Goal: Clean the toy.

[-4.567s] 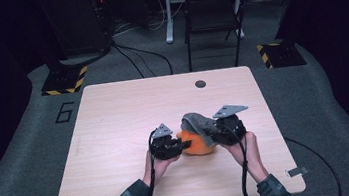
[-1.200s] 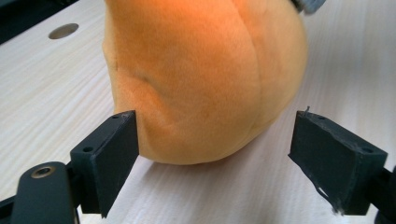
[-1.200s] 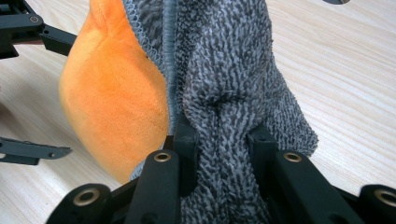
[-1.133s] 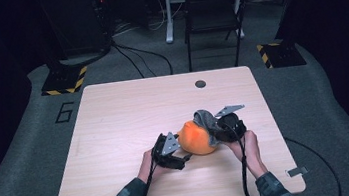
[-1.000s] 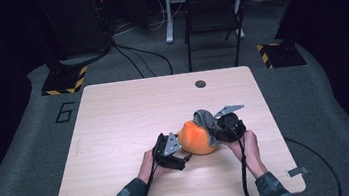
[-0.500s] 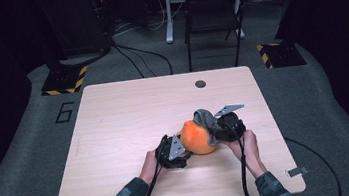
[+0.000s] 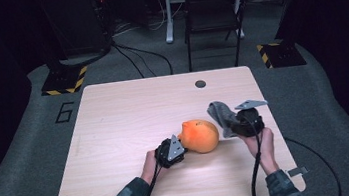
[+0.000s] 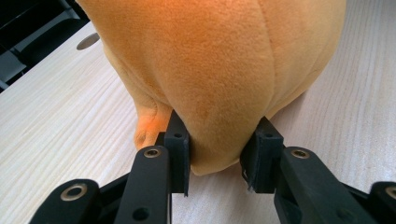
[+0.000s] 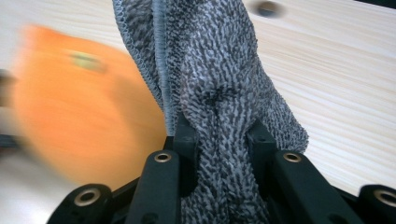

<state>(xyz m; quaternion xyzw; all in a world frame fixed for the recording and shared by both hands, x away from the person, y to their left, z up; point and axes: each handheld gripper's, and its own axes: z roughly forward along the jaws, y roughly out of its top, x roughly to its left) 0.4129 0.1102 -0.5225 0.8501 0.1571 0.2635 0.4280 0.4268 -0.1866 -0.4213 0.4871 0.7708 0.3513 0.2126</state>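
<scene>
An orange plush toy [image 7: 200,135] lies on the wooden counter [image 7: 124,119], toward its near right part. The left gripper [image 7: 177,145] sits at the toy's near left end; its jaws have just been closing, and its fingers [image 8: 180,140] now pinch a fold of the orange plush between them. The right gripper [image 7: 234,126], just right of the toy and apart from it, has its fingers [image 9: 187,137] clamped on a grey knitted cloth [image 7: 220,115], which stands bunched above them.
</scene>
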